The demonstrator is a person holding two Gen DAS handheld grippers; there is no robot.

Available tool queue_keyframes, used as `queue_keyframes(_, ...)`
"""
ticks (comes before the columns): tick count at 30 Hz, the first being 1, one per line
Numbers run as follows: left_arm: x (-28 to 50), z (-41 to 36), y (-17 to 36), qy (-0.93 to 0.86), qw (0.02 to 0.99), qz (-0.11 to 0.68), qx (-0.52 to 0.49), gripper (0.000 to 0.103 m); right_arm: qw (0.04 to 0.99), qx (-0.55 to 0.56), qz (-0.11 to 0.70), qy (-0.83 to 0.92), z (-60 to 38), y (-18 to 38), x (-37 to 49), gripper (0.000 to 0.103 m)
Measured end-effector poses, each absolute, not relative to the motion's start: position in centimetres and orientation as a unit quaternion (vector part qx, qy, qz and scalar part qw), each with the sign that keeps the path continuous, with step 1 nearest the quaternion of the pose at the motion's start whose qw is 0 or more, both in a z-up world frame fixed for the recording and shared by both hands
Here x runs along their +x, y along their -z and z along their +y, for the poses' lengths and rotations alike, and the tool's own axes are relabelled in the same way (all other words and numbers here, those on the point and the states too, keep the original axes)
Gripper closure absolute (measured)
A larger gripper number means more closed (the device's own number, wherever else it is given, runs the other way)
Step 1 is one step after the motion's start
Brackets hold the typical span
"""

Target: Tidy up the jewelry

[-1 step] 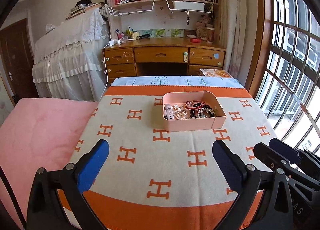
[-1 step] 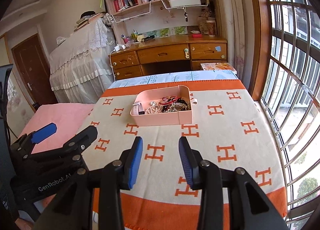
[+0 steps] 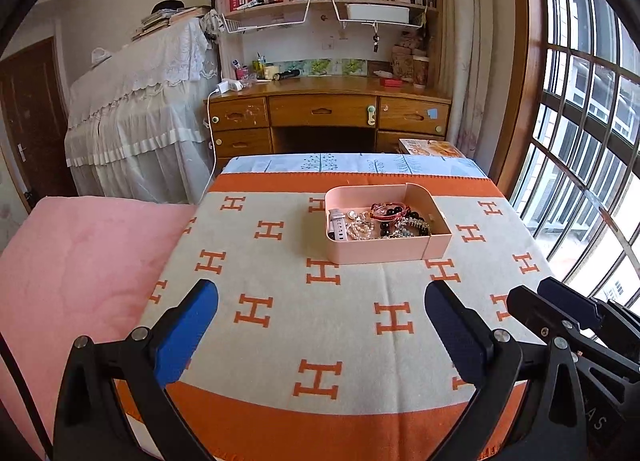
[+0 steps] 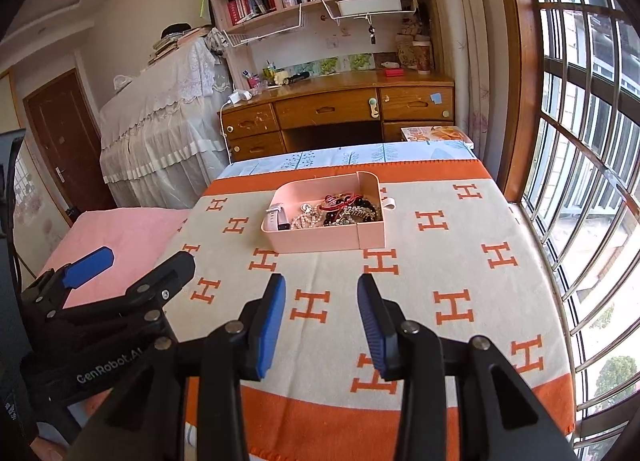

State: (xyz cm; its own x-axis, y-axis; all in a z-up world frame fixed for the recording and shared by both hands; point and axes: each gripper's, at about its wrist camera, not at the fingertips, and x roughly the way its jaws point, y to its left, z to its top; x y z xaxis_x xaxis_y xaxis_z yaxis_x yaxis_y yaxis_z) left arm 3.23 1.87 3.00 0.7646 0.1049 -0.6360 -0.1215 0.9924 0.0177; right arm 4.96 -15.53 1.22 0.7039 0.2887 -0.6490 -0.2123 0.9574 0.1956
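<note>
A pink tray (image 3: 376, 253) (image 4: 320, 239) sits on the orange-and-cream H-pattern blanket (image 3: 320, 321) (image 4: 460, 261). It holds a jewelry pile (image 3: 384, 221) (image 4: 340, 213): a white watch strap at the left, pearl strands, dark beads and a red bracelet. My left gripper (image 3: 320, 337) is open wide and empty, well short of the tray. My right gripper (image 4: 322, 321) is open with a narrower gap and empty, also short of the tray. Each gripper shows at the edge of the other's view.
A pink quilt (image 3: 80, 269) lies left of the blanket. Beyond the bed stand a wooden desk (image 3: 328, 113) with bookshelves and a lace-covered piano (image 3: 140, 109). A barred window (image 3: 580, 141) runs along the right.
</note>
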Motion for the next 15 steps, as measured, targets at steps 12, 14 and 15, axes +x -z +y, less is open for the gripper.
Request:
queue_keyframes(12, 2.43, 1.57, -3.18, -0.068, 0.944, 0.324, -0.011, 0.001, 0.927, 0.055, 0.348, -0.131, -15.48, -1.56, 4.29, 0.065)
queue_keyframes(14, 2.39, 1.54, -3.17, -0.067, 0.943, 0.325, -0.012, 0.001, 0.927, 0.057, 0.348, -0.13, -15.54, -1.51, 4.22, 0.065)
queue_keyframes(15, 2.36, 1.52, -3.18, -0.066, 0.943, 0.325, -0.012, 0.001, 0.927, 0.057, 0.348, -0.13, -15.56, -1.48, 4.14, 0.065)
